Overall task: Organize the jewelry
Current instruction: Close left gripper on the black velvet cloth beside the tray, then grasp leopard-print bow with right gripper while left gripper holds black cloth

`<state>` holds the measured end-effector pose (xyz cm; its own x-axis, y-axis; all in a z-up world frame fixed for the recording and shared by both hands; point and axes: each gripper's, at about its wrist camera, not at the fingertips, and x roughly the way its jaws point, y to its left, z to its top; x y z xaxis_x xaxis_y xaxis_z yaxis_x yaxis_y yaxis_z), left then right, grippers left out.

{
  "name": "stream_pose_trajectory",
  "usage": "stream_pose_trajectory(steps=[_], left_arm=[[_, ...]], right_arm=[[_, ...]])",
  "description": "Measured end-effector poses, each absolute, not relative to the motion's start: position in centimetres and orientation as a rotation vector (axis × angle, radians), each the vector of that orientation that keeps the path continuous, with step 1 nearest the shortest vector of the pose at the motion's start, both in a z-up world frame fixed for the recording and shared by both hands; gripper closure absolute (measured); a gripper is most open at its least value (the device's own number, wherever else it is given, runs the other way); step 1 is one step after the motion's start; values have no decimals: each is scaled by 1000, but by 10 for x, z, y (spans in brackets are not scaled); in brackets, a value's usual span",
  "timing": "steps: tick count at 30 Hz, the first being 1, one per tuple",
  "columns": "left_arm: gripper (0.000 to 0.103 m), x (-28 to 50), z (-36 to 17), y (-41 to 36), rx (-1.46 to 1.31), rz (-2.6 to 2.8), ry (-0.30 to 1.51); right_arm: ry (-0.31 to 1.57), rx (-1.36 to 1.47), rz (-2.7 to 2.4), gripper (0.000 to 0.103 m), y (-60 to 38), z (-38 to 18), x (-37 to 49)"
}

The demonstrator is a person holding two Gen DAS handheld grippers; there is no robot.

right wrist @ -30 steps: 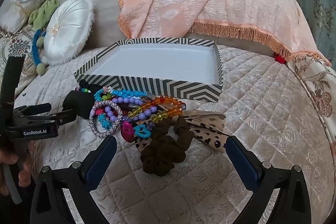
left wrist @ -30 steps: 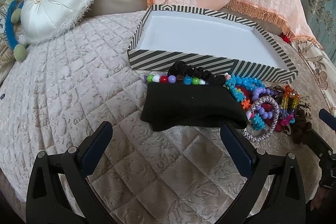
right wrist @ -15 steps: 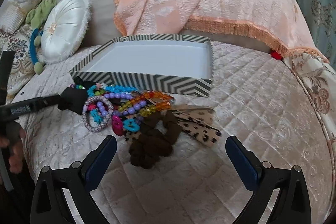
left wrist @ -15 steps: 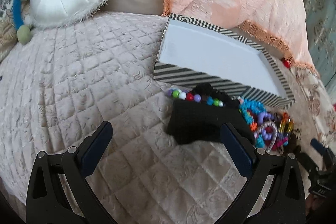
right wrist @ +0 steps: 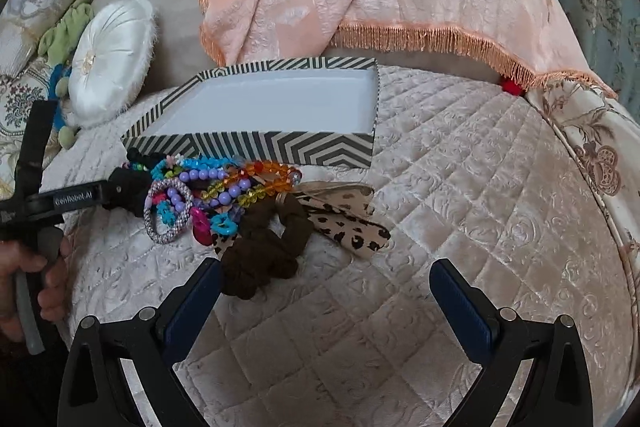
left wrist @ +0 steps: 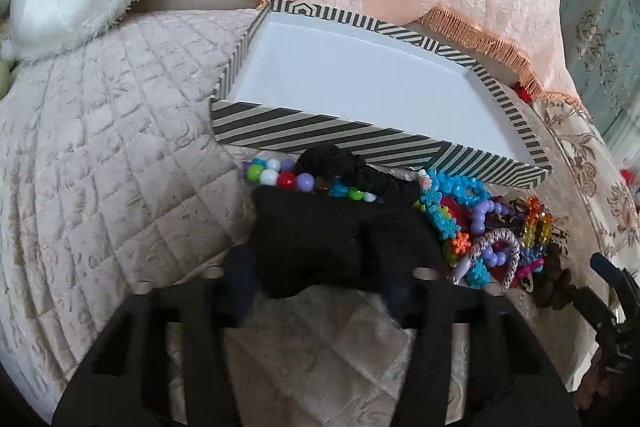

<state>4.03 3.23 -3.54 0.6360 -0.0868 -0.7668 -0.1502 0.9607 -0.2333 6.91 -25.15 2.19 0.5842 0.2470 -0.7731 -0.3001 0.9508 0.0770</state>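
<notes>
Soft, even daylight fills both views, with only faint shadows under the striped box [right wrist: 256, 143]. The left claw [left wrist: 316, 279] is smeared by motion blur — the right view is sharp. Fisheye bending curves the edges into dark corners.

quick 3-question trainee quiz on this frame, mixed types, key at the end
1. True or false: the striped box already holds some jewelry.
2. Which item is between the fingers of the left tool? A) brown scrunchie B) black cloth C) purple bead bracelet
3. Fill in: the right tool is ____, with nothing between its fingers.

Key:
1. False. The box is empty; the pile lies on the quilt in front of it.
2. B. The left tool's jaws have just been closing on the black cloth; the brown scrunchie lies near the right tool.
3. open
</notes>
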Motion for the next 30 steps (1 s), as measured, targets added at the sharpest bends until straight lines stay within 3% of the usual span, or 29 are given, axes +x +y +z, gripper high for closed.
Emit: stream_pose_trajectory(steps=[1,3,12,14,16,18,27,28,29,30], left_arm=[[82,35,-33,36,-303,26,885],[88,19,-26,42,-325,2,878],[89,-18,-12,39,-302,-20,857],[86,-13,-16,37,-304,-9,869],[62,-9,-21,38,-310,17,884],[49,-4,-24,37,-321,34,881],[47,17,-25,42,-342,70,845],[51,18,-27,41,-338,66,849],[62,18,-27,39,-331,62,852],[87,19,-27,35,-296,65,858]], right_arm=[[889,-62,320,0,-252,22,69],[890,-63,321,0,-251,22,70],[887,-34,312,0,-257,24,70],[891,-34,313,0,-257,24,70],[895,-30,324,0,-258,23,70],[905,-15,333,0,-262,22,71],[919,88,358,0,-285,21,90],[918,81,370,0,-285,21,95],[918,70,378,0,-284,21,99],[917,52,388,0,-282,20,103]])
